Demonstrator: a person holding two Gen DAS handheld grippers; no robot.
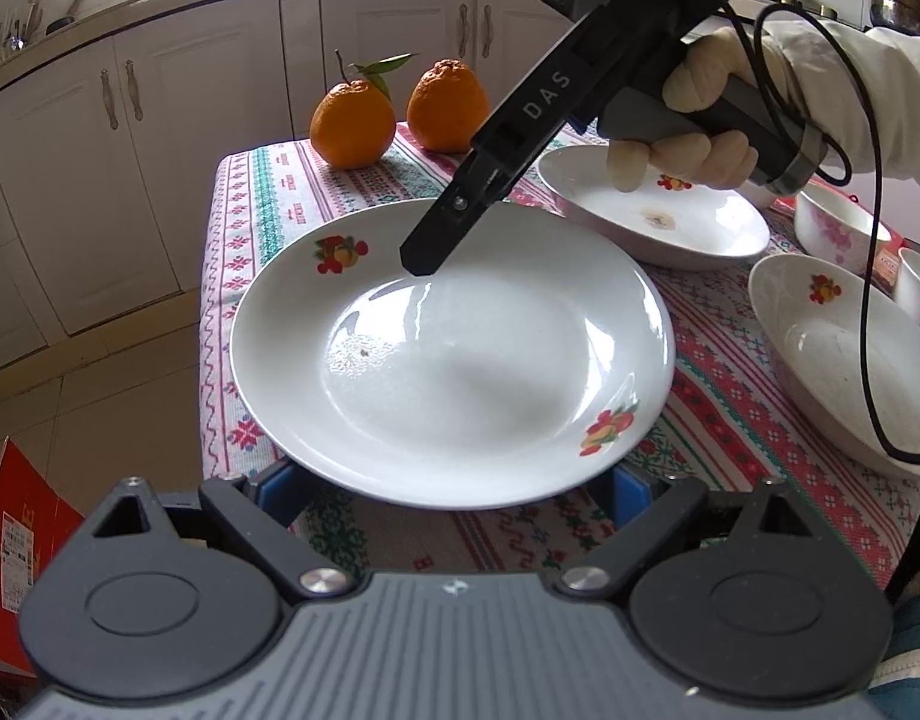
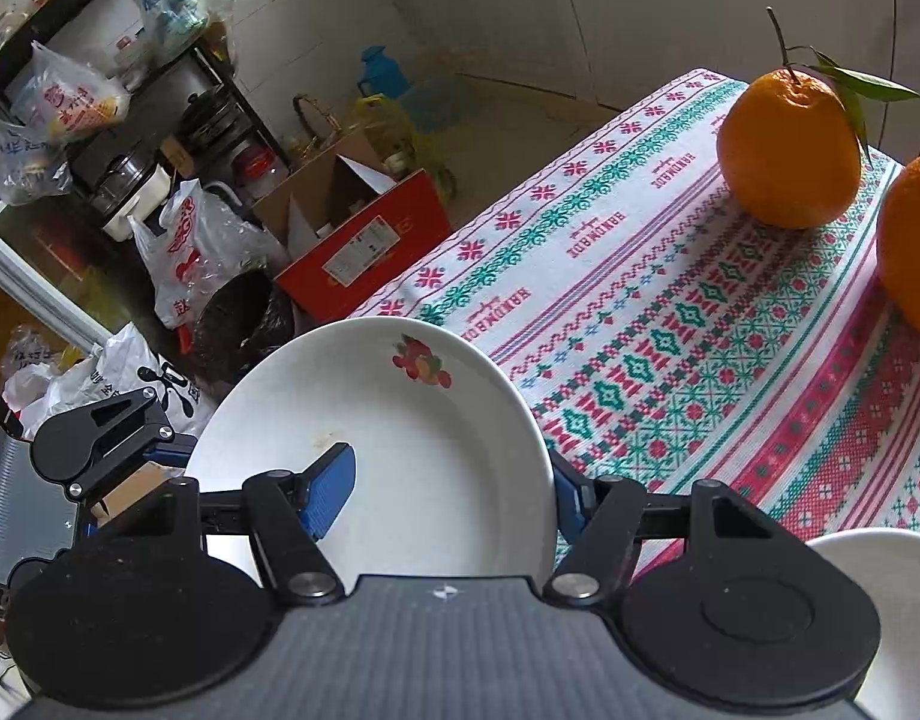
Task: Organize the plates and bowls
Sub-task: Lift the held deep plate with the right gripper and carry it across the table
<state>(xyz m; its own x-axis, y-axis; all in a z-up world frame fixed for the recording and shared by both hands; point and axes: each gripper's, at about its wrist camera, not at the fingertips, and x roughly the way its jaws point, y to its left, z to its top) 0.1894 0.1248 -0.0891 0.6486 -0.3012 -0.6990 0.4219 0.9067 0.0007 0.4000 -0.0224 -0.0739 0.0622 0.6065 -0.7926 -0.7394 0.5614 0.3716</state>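
Note:
A white deep plate point(image 1: 460, 360) with fruit decals fills the left wrist view, its near rim reaching past the table's front left corner. My right gripper point(image 1: 424, 261) comes in from the upper right, held by a gloved hand point(image 1: 688, 138), and is shut on the plate's far rim. In the right wrist view the plate point(image 2: 412, 438) lies in that gripper point(image 2: 448, 498), one blue pad point(image 2: 331, 492) on the inside, the other behind the rim. My left gripper point(image 1: 451, 489) stands wide open, its blue pads showing from under the near rim; it also shows as the left gripper point(image 2: 130, 456) beside the plate.
Two oranges point(image 1: 352, 126) point(image 1: 448, 108) stand at the far end of the patterned tablecloth point(image 1: 268, 198). A second plate point(image 1: 658, 222), a third plate point(image 1: 838, 354) and a pink-flowered bowl point(image 1: 838, 228) lie to the right. A red box point(image 2: 364, 240) and bags crowd the floor.

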